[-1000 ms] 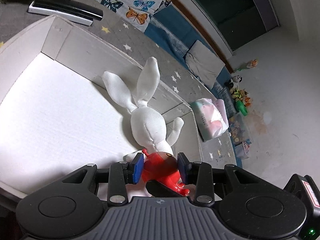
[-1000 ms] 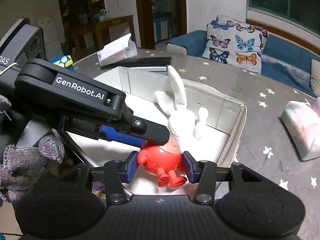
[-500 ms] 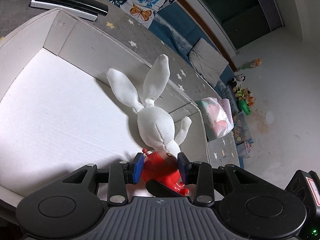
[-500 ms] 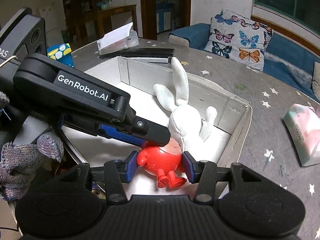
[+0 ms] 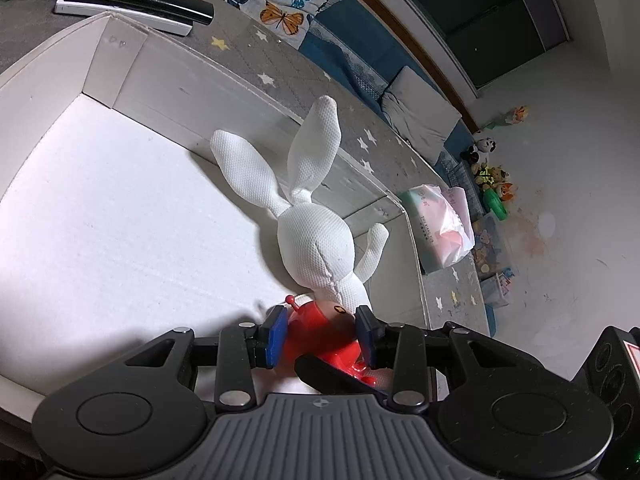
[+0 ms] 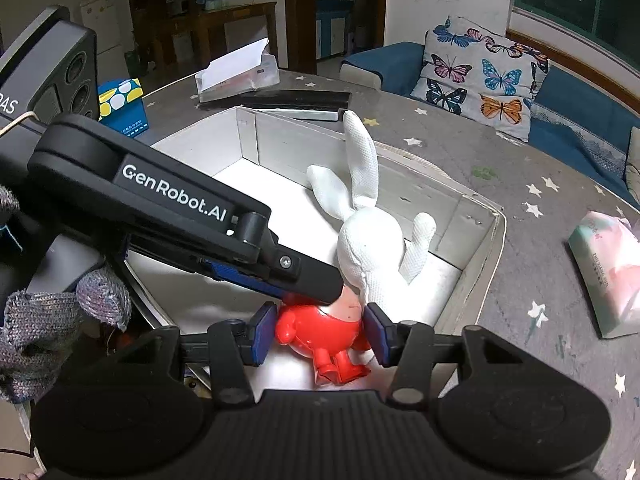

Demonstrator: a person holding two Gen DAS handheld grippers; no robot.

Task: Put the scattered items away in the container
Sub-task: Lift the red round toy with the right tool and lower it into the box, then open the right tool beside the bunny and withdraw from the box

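A red toy figure (image 6: 320,330) sits low in the frame of both wrist views, over the near corner of a white cardboard box (image 5: 132,64). In the right wrist view the right gripper (image 6: 319,334) has its blue pads against the figure's two sides, clamped on its round body, with the figure's legs pointing toward the camera.

In the left wrist view the left gripper (image 5: 322,334) brackets the same red toy figure (image 5: 316,328); its jaws have just been opening a little, and I cannot tell whether its pads press the toy or only stand beside it. Seen from the right wrist, one dark finger of the left gripper (image 6: 304,276) reaches in from the left of the frame and lies over the figure's head.

A white plush rabbit (image 5: 320,240) lies inside the box just above the figure, its ears against the far wall and its body touching the toy. In the right wrist view the rabbit (image 6: 372,240) sits at frame centre.

Outside the box, on the grey star-patterned worktop (image 6: 460,148), a soft tissue pack (image 6: 612,268) lies at the right edge. A person's hand in a grey knitted glove (image 6: 48,324) shows at lower left.
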